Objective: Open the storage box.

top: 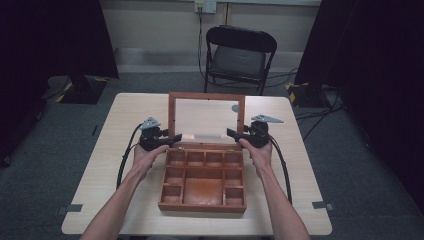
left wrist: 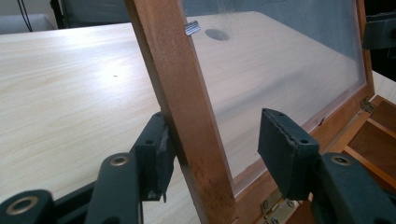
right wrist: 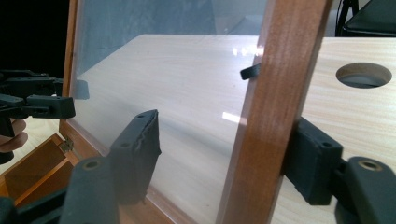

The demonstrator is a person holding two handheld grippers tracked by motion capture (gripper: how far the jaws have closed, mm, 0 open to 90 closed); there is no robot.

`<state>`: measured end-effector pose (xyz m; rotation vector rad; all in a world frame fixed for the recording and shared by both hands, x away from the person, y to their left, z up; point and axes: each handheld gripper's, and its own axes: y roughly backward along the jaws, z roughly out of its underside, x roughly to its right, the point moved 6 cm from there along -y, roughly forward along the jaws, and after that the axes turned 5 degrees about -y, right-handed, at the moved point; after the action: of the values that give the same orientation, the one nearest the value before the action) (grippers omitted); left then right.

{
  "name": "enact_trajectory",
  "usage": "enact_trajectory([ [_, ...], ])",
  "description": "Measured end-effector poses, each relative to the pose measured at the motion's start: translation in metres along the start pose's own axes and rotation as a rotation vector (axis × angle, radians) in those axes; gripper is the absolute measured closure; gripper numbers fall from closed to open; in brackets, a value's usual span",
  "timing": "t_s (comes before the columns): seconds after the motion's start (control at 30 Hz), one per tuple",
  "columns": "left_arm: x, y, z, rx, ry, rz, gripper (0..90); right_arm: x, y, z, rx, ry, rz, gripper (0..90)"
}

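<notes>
1. wooden box [top: 203,185] sits near the middle of the counter [top: 115,150], its glass-paned lid [top: 206,120] standing upright at the far side.
2. left hand-held gripper [left wrist: 212,144] straddles the lid's left frame rail, jaws apart; one pad touches the wood.
3. right hand-held gripper [right wrist: 224,158] straddles the right rail likewise, jaws spread, outer pad against the wood.
4. compartments lie bare.

Bare forearms, black left gripper [top: 172,140], right gripper [top: 231,133], grey plates, black cables
</notes>
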<state>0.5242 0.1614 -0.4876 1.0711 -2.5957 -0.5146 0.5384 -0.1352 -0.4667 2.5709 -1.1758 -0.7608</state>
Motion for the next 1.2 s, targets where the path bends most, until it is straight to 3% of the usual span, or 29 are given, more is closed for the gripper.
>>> enact_trajectory([
  [0.37,-0.001,-0.007,0.003,-0.029,0.032,0.018,35.8,0.005,-0.007,0.004,-0.030,-0.018,0.024,27.3],
  [0.5,-0.002,-0.009,0.004,-0.039,0.062,0.011,31.3,0.009,-0.011,0.007,-0.045,-0.037,0.042,23.7],
  [0.57,-0.003,-0.011,0.005,-0.046,0.067,0.012,30.6,0.011,-0.012,0.009,-0.058,-0.050,0.051,23.4],
  [0.6,-0.004,-0.010,0.007,-0.073,0.054,0.012,30.1,0.012,-0.013,0.010,-0.065,-0.052,0.056,23.0],
  [0.9,-0.008,-0.013,0.017,-0.091,0.093,0.006,29.4,0.020,-0.021,0.019,-0.124,-0.086,0.116,17.9],
  [1.03,-0.011,-0.011,0.019,-0.080,0.094,0.004,29.9,0.023,-0.014,0.013,-0.073,-0.122,0.080,21.5],
  [1.2,-0.012,-0.006,0.018,-0.082,0.086,-0.009,29.5,0.019,-0.008,0.008,-0.062,-0.093,0.073,21.0],
])
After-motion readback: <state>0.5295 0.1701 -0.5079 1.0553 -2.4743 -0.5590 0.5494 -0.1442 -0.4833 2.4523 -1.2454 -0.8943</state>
